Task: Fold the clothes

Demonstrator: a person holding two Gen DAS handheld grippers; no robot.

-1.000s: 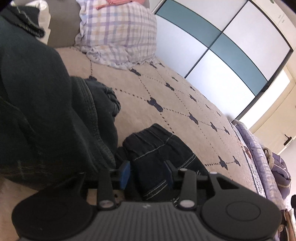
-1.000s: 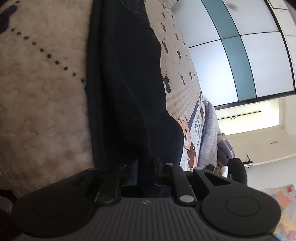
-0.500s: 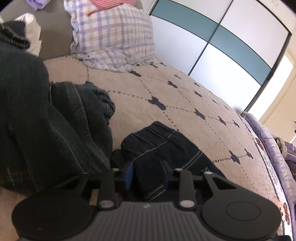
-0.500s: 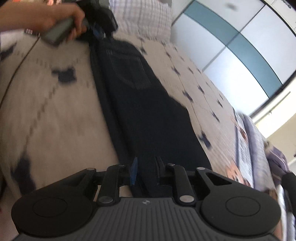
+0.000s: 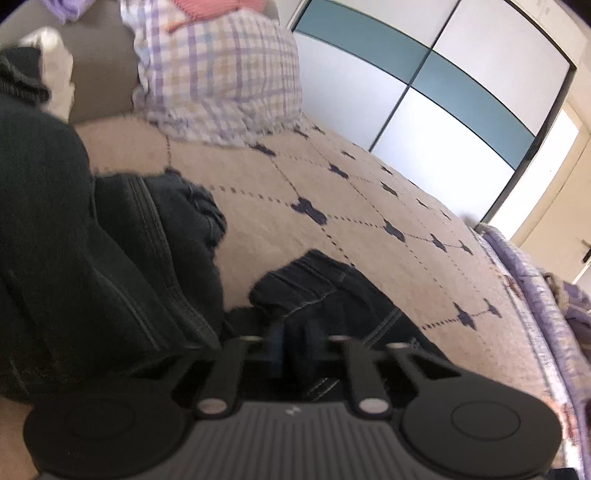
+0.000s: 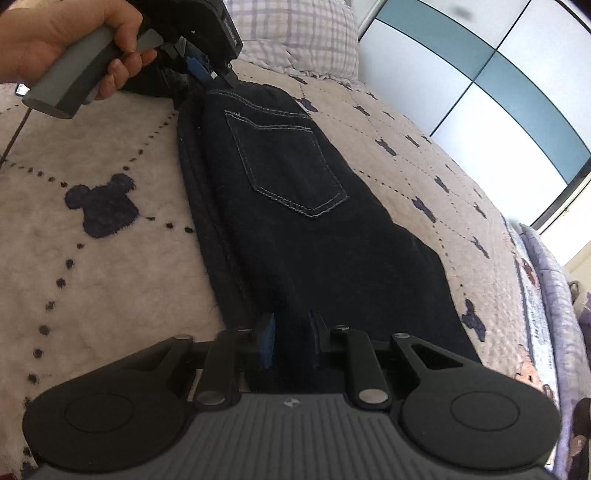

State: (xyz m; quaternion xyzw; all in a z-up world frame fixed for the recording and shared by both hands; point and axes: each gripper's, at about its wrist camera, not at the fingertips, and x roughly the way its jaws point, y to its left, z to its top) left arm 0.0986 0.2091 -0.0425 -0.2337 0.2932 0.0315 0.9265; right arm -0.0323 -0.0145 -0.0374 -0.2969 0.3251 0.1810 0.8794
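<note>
The dark jeans [image 6: 314,221] lie stretched along the cream bedspread [image 6: 110,258], back pocket up. At their waistband end, nearest the checked pillow [image 6: 295,33], a hand [image 6: 55,44] holds the left gripper [image 6: 207,72], clamped tight on the denim. At the jeans' near end the right gripper [image 6: 291,343] is closing, its pads pressing a fold of the dark cloth.

Bright daylight comes from the upper right, past each hand-held gripper, bleaching the wardrobe [image 5: 436,122] panels and doorway [image 5: 565,155]. The dark jeans [image 6: 314,229] lose detail in shadow. Fisheye bending curves the edges; the left wrist view is slightly motion-blurred, corners vignetted black.
</note>
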